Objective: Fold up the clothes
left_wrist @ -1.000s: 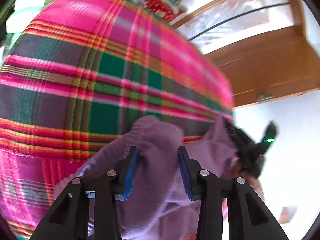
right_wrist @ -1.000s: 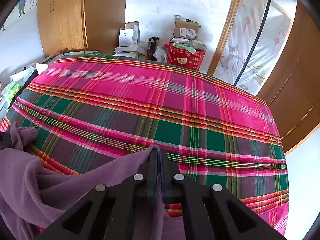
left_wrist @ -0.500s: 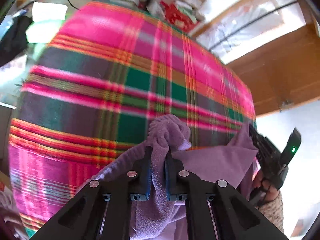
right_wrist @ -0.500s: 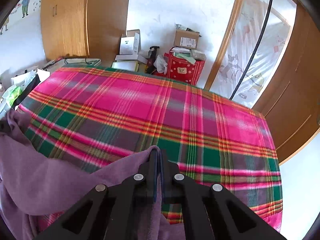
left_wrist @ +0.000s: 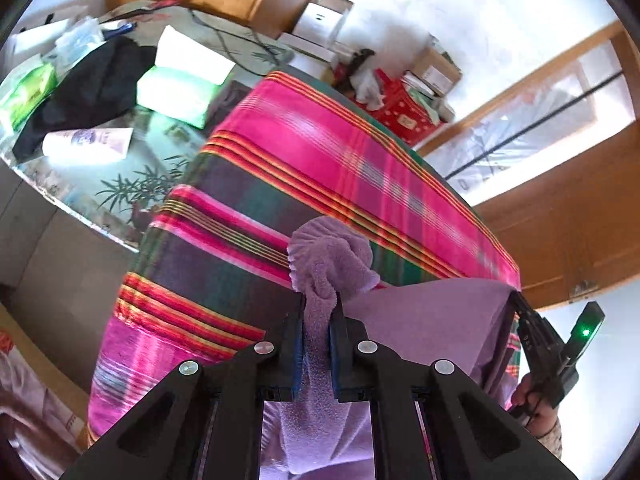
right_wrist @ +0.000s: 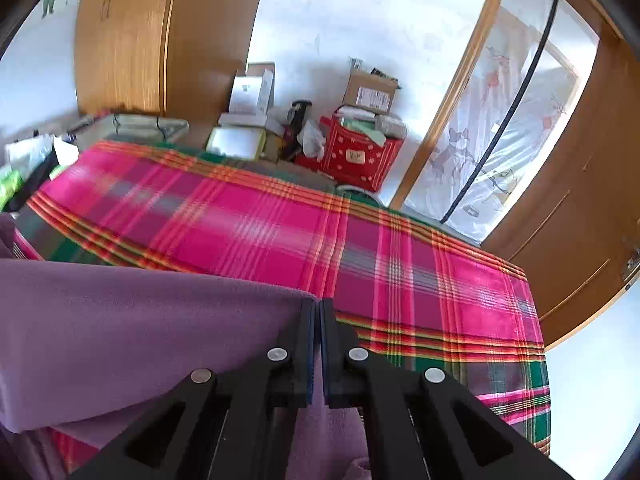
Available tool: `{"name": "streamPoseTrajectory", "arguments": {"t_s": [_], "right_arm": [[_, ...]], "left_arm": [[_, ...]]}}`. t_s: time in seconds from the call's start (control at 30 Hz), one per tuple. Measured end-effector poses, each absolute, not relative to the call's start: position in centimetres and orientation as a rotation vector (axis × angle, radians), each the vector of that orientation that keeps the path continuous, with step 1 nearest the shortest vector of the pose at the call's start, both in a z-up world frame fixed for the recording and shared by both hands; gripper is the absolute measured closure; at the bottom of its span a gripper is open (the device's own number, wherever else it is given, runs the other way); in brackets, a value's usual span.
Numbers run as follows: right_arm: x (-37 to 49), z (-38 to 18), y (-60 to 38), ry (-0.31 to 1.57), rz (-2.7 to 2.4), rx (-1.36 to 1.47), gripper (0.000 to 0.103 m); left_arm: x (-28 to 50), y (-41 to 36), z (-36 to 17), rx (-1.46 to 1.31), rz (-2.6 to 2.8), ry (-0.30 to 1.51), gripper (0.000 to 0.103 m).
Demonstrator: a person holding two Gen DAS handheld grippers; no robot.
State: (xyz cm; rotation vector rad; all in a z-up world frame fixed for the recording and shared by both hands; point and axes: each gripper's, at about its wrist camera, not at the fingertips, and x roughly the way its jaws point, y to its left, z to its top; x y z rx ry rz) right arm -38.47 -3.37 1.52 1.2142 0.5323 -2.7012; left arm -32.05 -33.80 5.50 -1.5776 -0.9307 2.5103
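The purple fleece garment (left_wrist: 424, 312) hangs between the two grippers, above the near edge of the pink plaid blanket (left_wrist: 320, 160). Its top edge runs sideways from one gripper to the other, pulled almost straight. The left gripper (left_wrist: 317, 344) has just been closing its jaws, and they now pinch a thick, bunched corner of the fleece that sticks out past the tips. The right gripper (right_wrist: 317, 344) squeezes a thin flat edge, jaws almost together. Both hold it equally. The cloth looks soft, fuzzy and floppy.
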Motion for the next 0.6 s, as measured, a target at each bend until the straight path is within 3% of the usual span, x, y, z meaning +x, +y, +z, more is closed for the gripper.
{"name": "streamPoseTrajectory", "arguments": {"t_s": [0.23, 0.37, 0.6], "right_arm": [[-38.5, 0.6, -3.2, 0.494, -2.684, 1.282, 0.100], [-37.1, 2.2, -2.0, 0.432, -2.666, 1.252, 0.087], [-32.8, 5.3, 1.3, 0.336, -2.654, 1.181, 0.086]], "left_arm": [[-32.5, -34.9, 3.6, -1.659, 2.543, -0.918, 0.092], [-31.7, -35.4, 3.7, -1.661, 2.505, -0.942, 0.084], [-27.6, -36.2, 5.4, -1.623, 2.504, -0.982, 0.083]]}}
